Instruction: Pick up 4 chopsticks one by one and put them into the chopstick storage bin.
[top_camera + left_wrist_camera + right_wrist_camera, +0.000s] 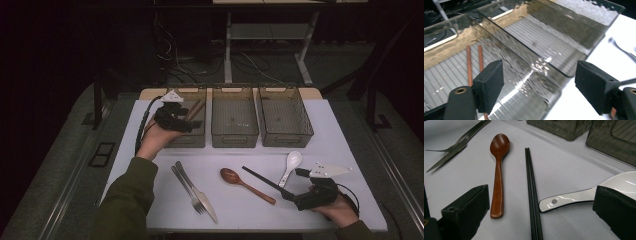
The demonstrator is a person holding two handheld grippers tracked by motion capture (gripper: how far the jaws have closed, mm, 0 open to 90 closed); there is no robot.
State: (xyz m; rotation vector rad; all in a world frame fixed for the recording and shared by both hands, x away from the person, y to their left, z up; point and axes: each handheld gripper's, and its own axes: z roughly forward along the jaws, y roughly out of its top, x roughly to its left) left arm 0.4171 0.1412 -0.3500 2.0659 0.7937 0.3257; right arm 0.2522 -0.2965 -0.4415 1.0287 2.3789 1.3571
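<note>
Left gripper view: the left gripper (539, 87), spread and empty, hovers beside brown chopsticks (469, 65) lying in the bin (446, 42).

— Are you making out any writing, labels or numbers anywhere?

— No, nothing readable is showing. I am looking over the three clear bins (235, 122) standing along the far edge of the tabletop (330, 130), and their walls are carrying no label, brand or number.

— What about the cutlery lying toward the near edge?

— The wooden spoon (498, 167), the black chopsticks (532, 195) and the white spoon (584, 195) are all showing plain surfaces; the white spoon's handle is showing a small round hole, no mark.

— And the fork and knife?

— The fork (187, 187) and the knife (200, 192) are appearing too small to tell any stamp.
</note>
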